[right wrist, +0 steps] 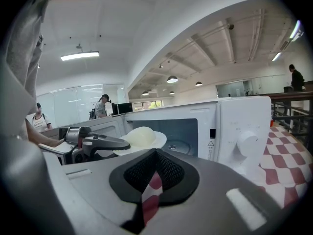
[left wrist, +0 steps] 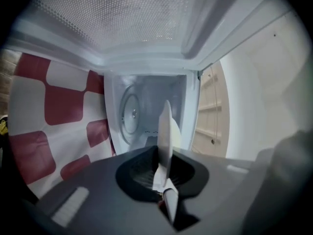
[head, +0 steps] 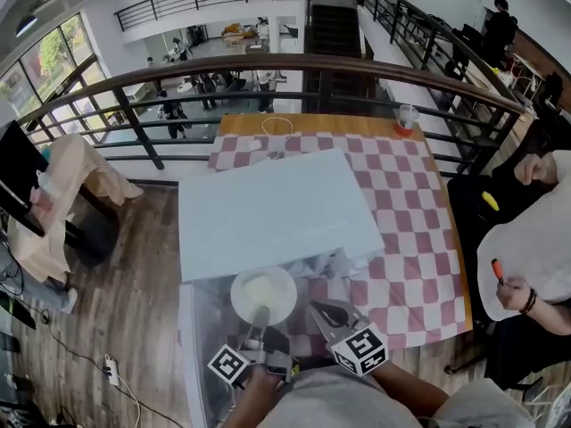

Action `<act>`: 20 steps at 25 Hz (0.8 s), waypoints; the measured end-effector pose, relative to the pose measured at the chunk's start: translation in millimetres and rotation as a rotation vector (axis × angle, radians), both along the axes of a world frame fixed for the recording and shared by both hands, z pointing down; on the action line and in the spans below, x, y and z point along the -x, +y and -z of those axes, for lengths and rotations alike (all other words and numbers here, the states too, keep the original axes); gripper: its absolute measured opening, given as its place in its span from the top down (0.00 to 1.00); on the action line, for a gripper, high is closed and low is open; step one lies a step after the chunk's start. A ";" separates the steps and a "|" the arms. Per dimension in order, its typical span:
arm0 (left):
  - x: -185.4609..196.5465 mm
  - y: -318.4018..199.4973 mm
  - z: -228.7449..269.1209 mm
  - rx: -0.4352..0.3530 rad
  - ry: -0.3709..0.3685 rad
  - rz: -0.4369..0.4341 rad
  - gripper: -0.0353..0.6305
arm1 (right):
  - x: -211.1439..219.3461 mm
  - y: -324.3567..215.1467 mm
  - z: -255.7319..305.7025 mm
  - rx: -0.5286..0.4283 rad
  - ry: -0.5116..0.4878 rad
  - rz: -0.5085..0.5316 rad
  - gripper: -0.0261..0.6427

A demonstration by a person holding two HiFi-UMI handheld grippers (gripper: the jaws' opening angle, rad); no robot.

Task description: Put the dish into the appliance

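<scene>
— What carries it all?
— A table (head: 451, 266) under a red-and-white checked cloth (head: 401, 203); a white microwave (head: 268, 208) fills its left side, front turned to the near edge

— Is it open?
— Yes; the door (head: 198, 346) is swung out at the near left corner, and the left gripper view looks straight into the cavity, with the turntable (left wrist: 129, 112) on its floor

— And the dish?
— The white dish (head: 263, 294) hangs just in front of the open mouth, near the table's near edge, not inside yet; the right gripper view shows it level before the cavity (right wrist: 142, 138)

— What holds it?
— The left gripper (head: 260, 315); its jaws are pinched nearly together on the dish's near rim, which stands edge-on between them in that gripper's own view (left wrist: 165, 131)

— The other one?
— The right gripper (head: 326, 312) sits just right of the dish; jaws closed together, nothing in them

— Anything smaller?
— A cup (head: 406, 117) at the far edge, towards the right corner
</scene>
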State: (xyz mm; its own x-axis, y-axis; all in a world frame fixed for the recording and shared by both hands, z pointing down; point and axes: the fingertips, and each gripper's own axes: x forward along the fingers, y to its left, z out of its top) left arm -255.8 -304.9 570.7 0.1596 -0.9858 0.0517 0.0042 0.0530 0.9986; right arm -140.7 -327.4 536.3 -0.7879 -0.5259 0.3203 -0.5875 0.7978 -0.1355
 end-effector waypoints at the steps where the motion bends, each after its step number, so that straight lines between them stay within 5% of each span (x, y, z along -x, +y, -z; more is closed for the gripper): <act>1: -0.1 -4.7 -3.3 0.006 -0.001 0.003 0.90 | -0.2 -3.8 -1.4 0.003 0.000 0.002 0.96; 20: 20.8 -83.4 -79.7 0.124 0.004 0.061 0.90 | -19.9 -45.2 -14.7 0.026 0.000 -0.012 0.96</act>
State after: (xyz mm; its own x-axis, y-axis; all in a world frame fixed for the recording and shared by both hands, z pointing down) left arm -276.6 -388.3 650.4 0.0998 -0.9797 0.1737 0.0147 0.1760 0.9843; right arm -120.8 -372.6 551.0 -0.7813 -0.5271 0.3342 -0.5975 0.7866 -0.1561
